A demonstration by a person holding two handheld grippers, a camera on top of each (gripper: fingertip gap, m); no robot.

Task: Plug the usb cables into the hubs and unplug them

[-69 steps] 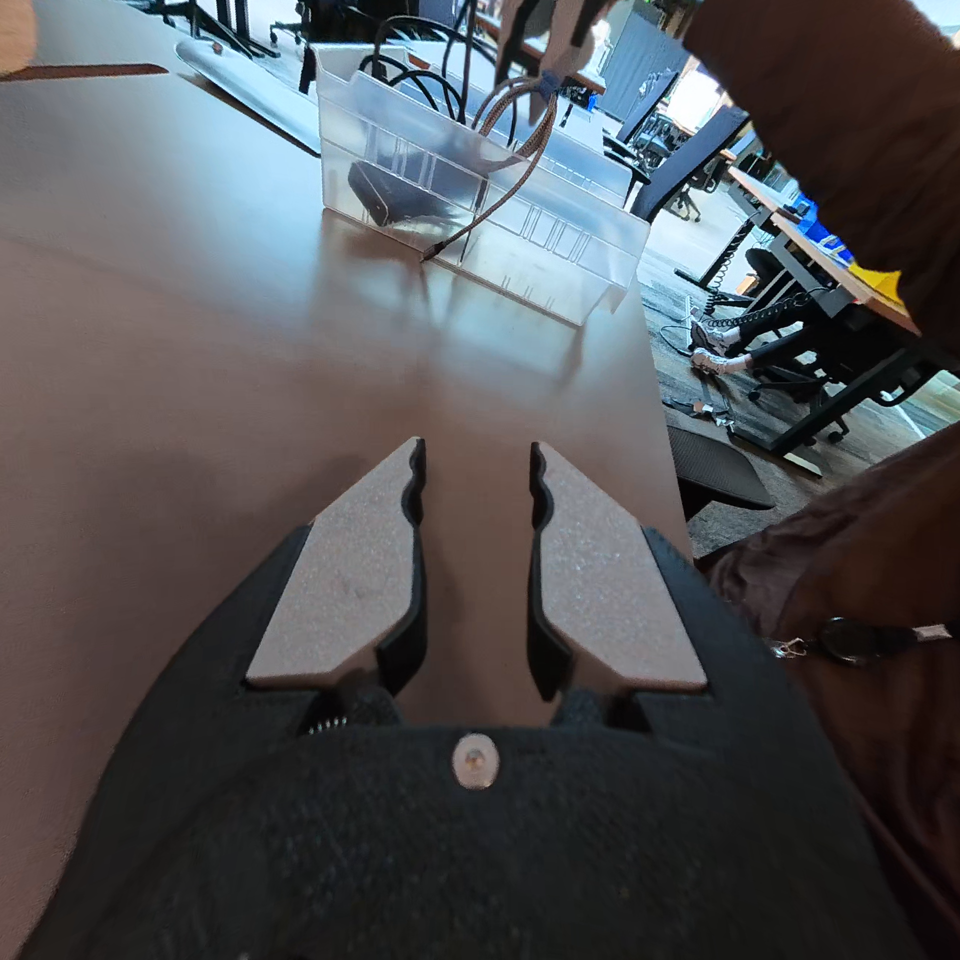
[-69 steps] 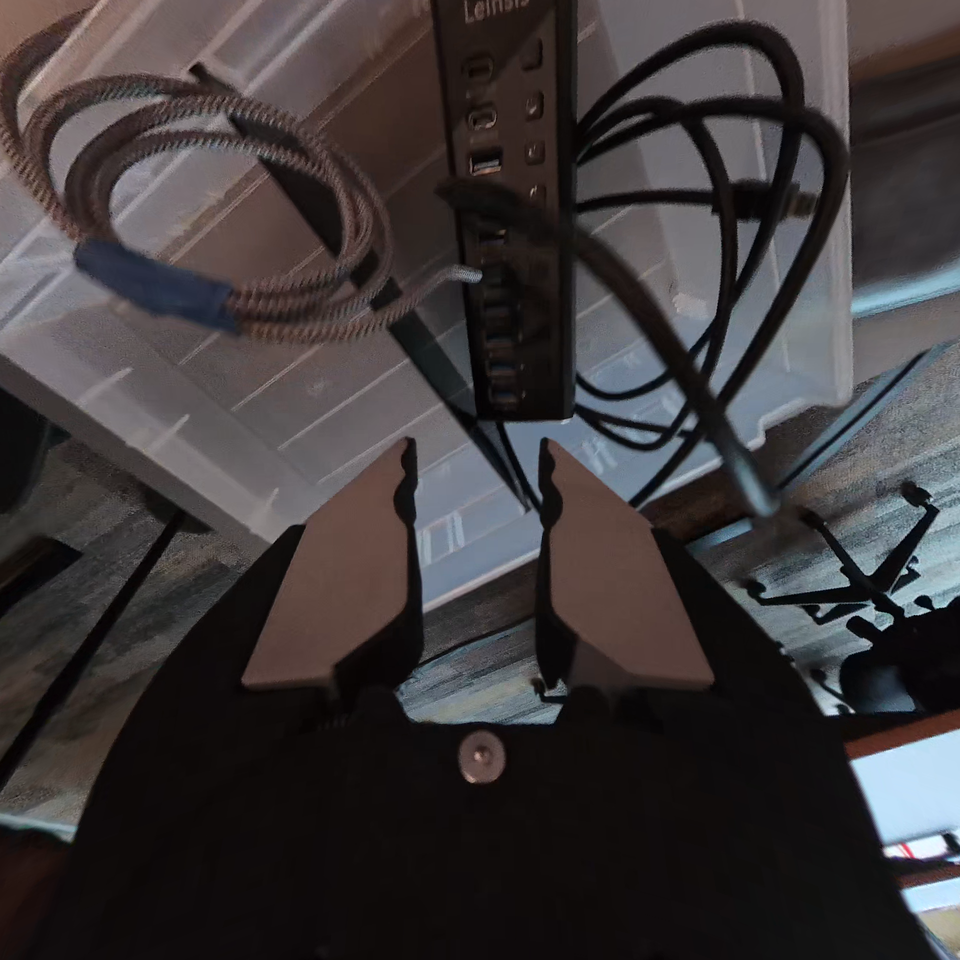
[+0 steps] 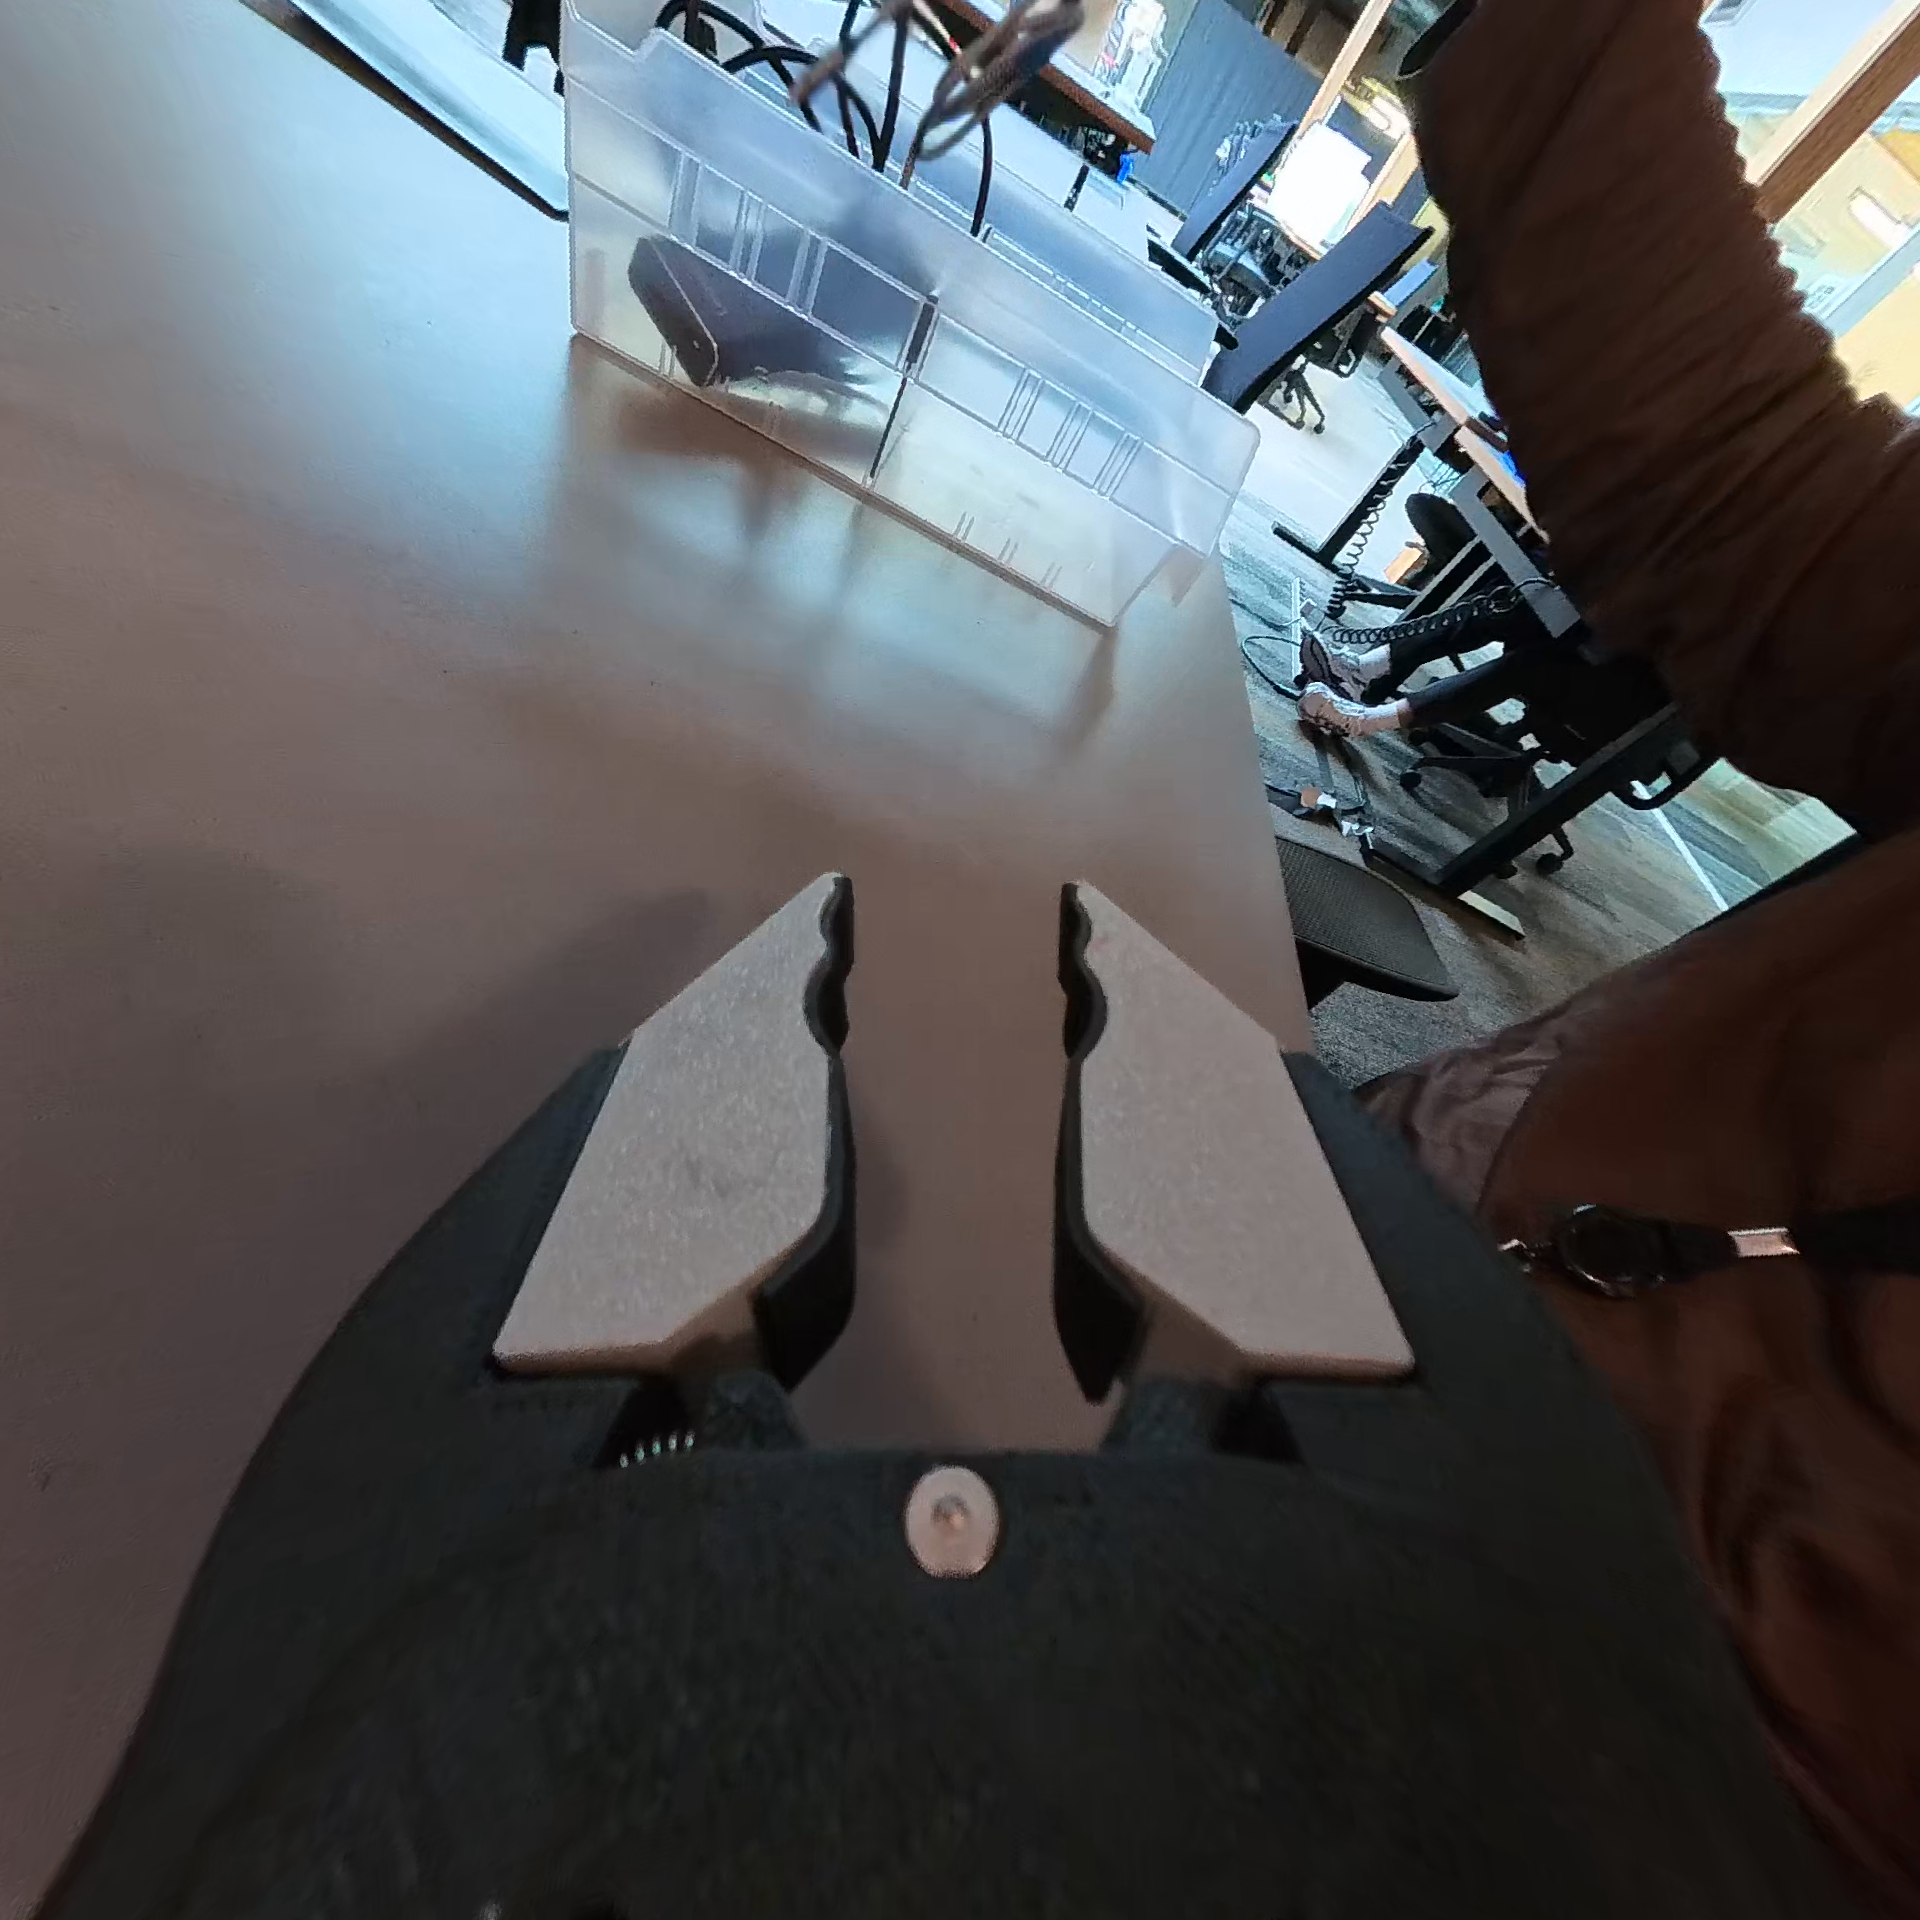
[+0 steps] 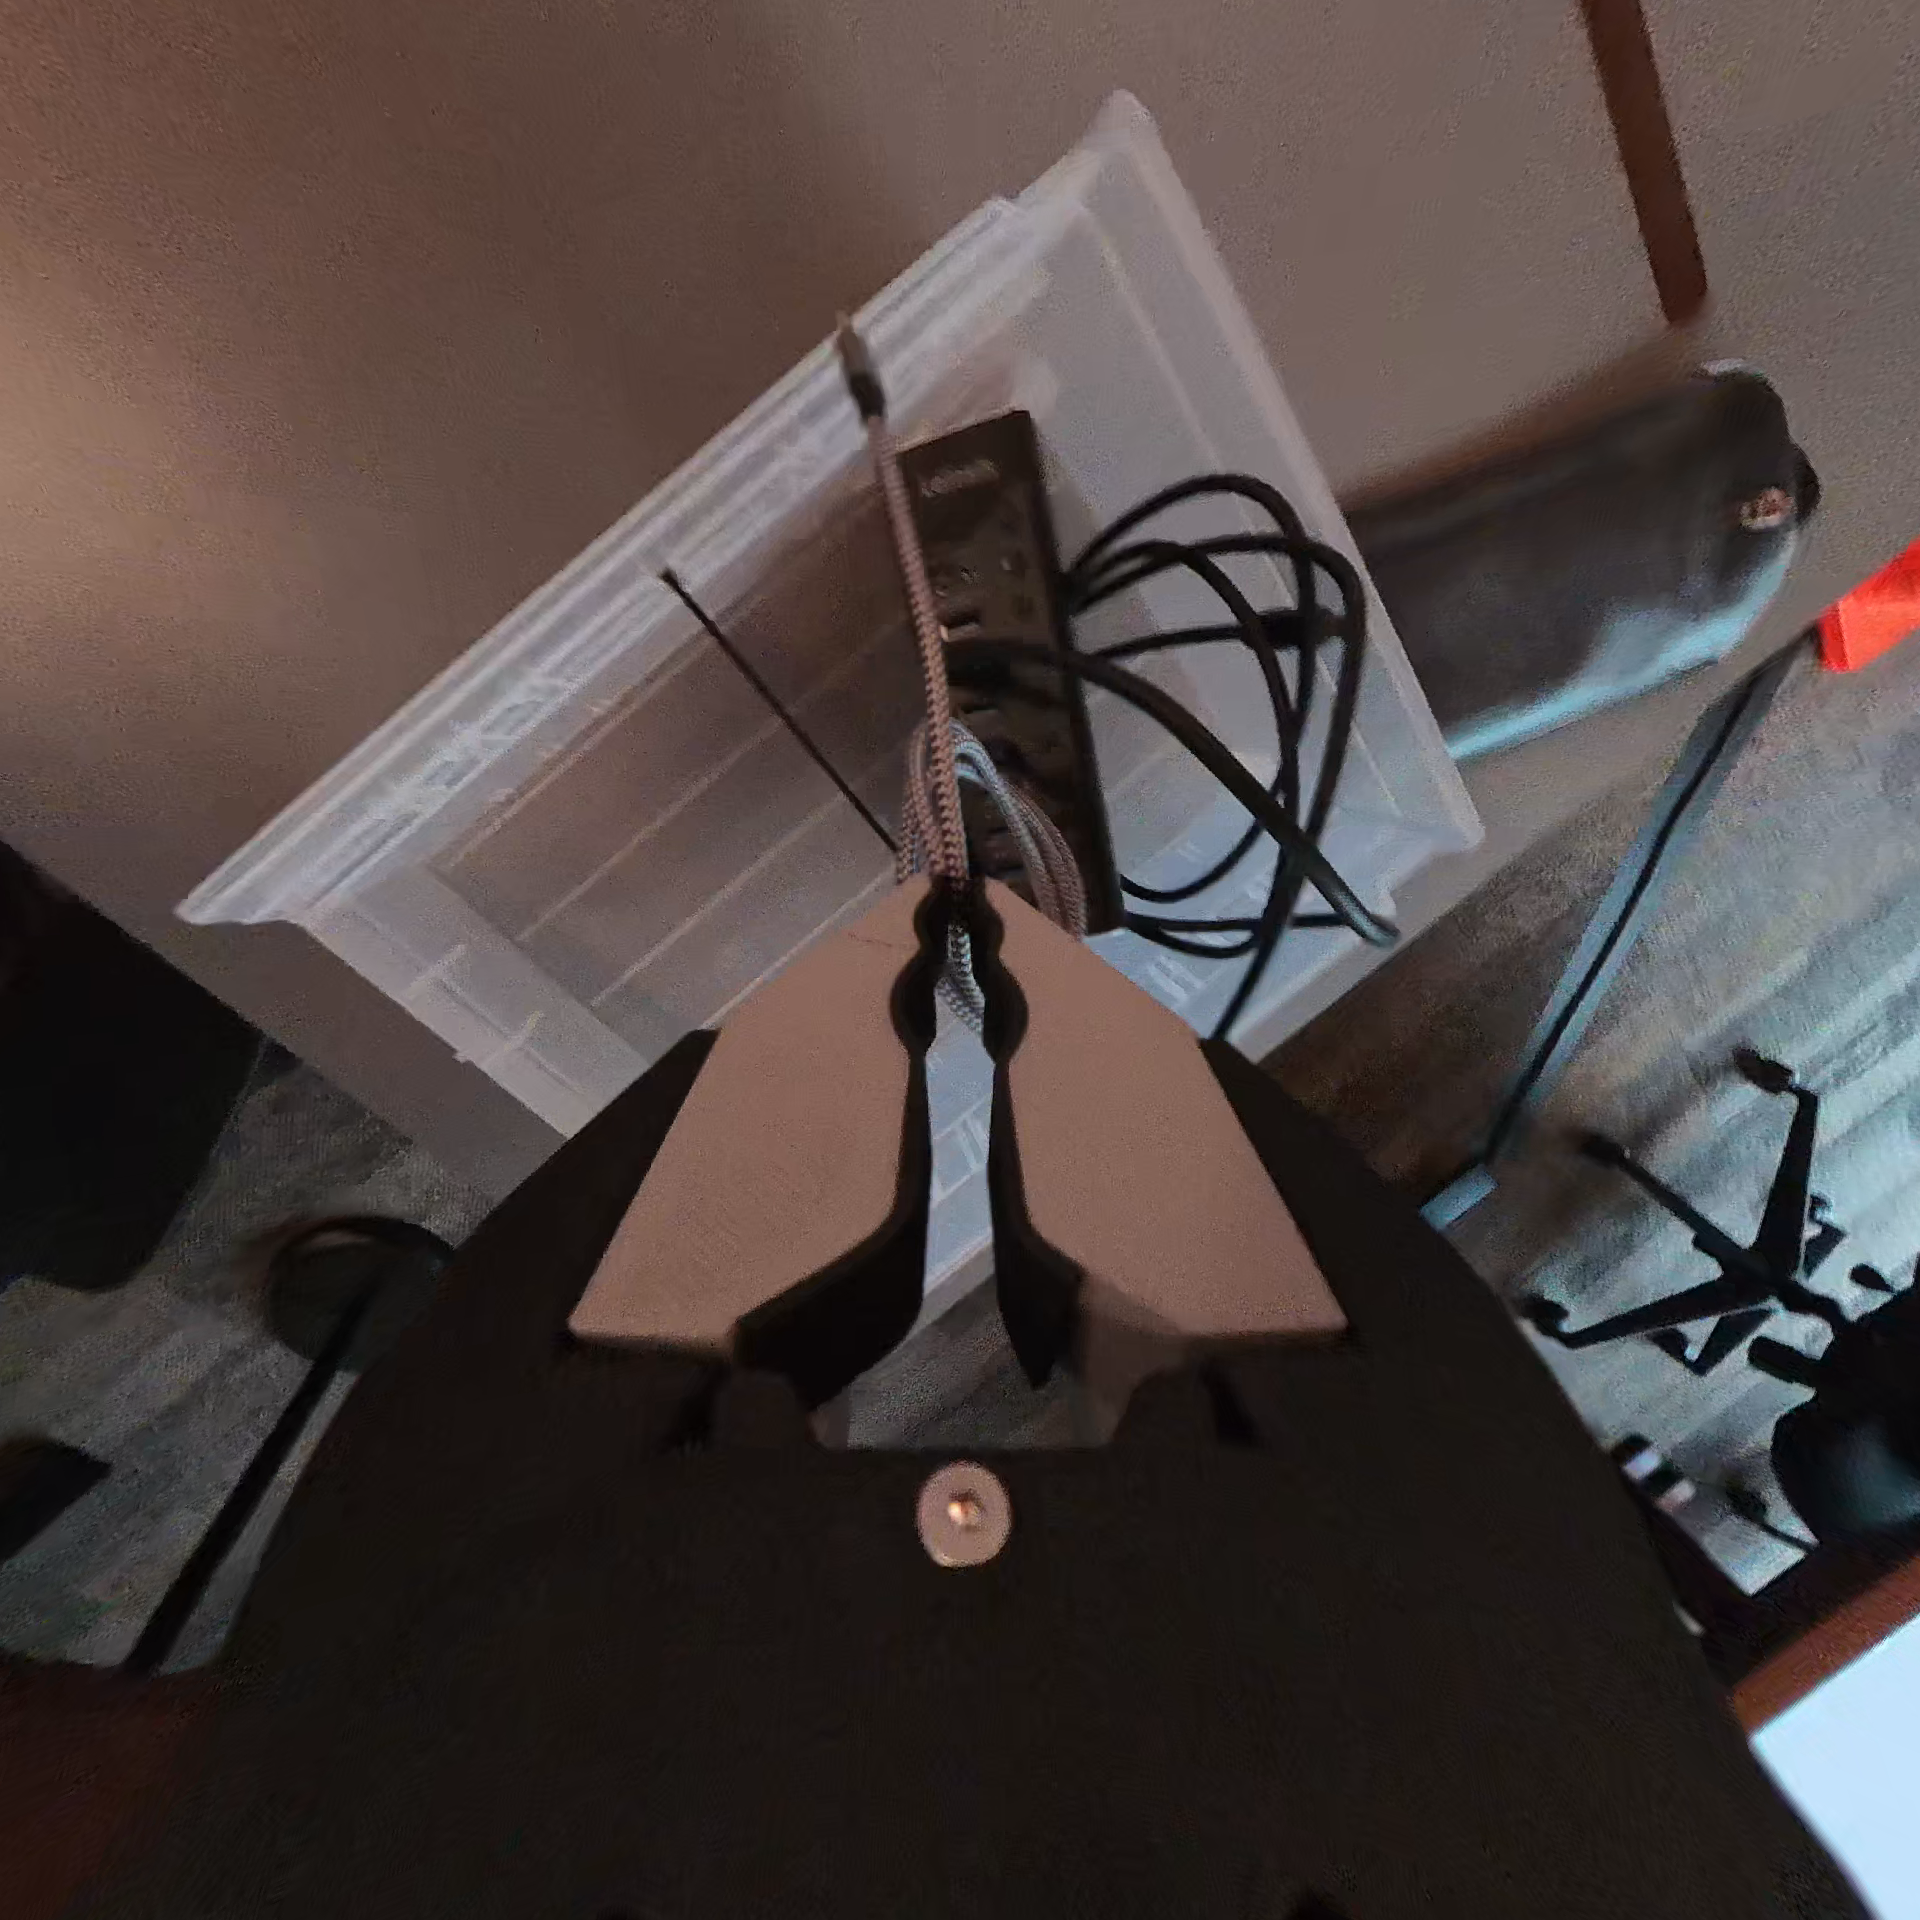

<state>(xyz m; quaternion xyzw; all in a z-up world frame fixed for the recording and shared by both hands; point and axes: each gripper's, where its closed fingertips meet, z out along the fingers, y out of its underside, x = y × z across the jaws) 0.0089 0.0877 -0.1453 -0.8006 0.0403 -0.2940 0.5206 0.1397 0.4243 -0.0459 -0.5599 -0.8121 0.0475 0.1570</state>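
A clear plastic bin (image 3: pixel 1039 416) stands on the brown table (image 3: pixel 416 623), far ahead of my left gripper (image 3: pixel 956 909), which is open, empty and low over the table. A black USB hub (image 3: pixel 686 312) lies inside the bin. In the right wrist view my right gripper (image 4: pixel 956 914) is shut on a grey braided USB cable (image 4: pixel 930 665). It holds the cable above the bin (image 4: pixel 468 790), with the plug end (image 4: pixel 857 364) hanging free. The hub (image 4: pixel 997 582) lies below, beside a coiled black cable (image 4: pixel 1247 675). The braided cable also shows at the top of the left wrist view (image 3: pixel 977 73).
The table's right edge (image 3: pixel 1262 779) runs just right of the bin, with office chairs (image 3: pixel 1309 312) and desks beyond. A person's brown sleeve (image 3: pixel 1662 416) fills the right side. A flat grey object (image 3: pixel 447 94) lies at the far left. A chair base (image 4: pixel 1766 1299) stands on the floor. Left tips to right tips: about 40 cm. The hub (image 4: pixel 997 582) is closer to my right gripper, around 15 cm from its tips; the left tips are 35 cm off.
My right gripper has shut on the braided cable and risen well above the bin, so the cable now hangs from it. My left gripper stays open over the table, a little closer to the bin.
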